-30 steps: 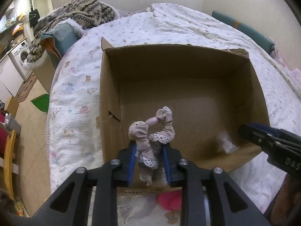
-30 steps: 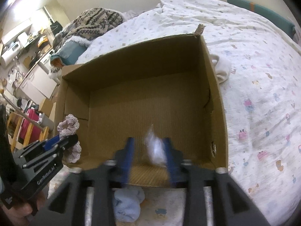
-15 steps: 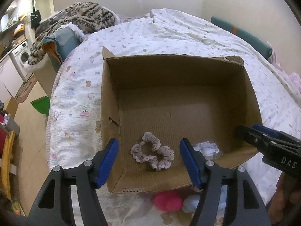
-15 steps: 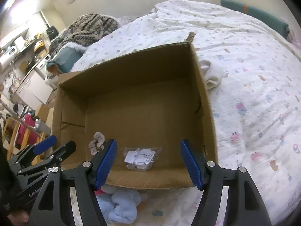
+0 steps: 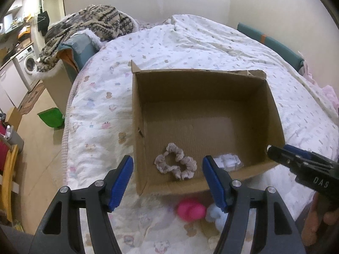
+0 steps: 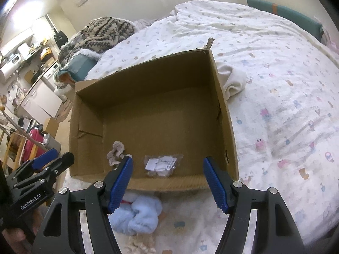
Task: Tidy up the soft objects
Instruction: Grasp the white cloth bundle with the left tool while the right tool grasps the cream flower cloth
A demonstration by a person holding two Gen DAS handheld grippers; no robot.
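An open cardboard box (image 5: 273, 110) sits on the bed; it also shows in the right wrist view (image 6: 224, 114). A beige frilly scrunchie (image 5: 175, 164) lies on its floor near the front wall, also seen from the right wrist (image 6: 115, 152). A clear packet with white contents (image 6: 162, 165) lies beside it, partly shown in the left wrist view (image 5: 227, 162). My left gripper (image 5: 167, 180) is open and empty above the box's front edge. My right gripper (image 6: 167, 180) is open and empty there too. A pink soft item (image 5: 191, 209) and a light blue fluffy item (image 6: 137, 216) lie in front of the box.
A white folded cloth (image 6: 232, 80) lies on the bed right of the box. A knitted blanket (image 5: 89, 27) is piled at the bed's far left. The bed edge drops to the floor on the left, with a green bin (image 5: 52, 118) there. A cream fluffy item (image 6: 139, 246) lies below the blue one.
Both grippers opened and let go: the scrunchie and the packet dropped onto the box floor. Both grippers then pulled back and up from the box.
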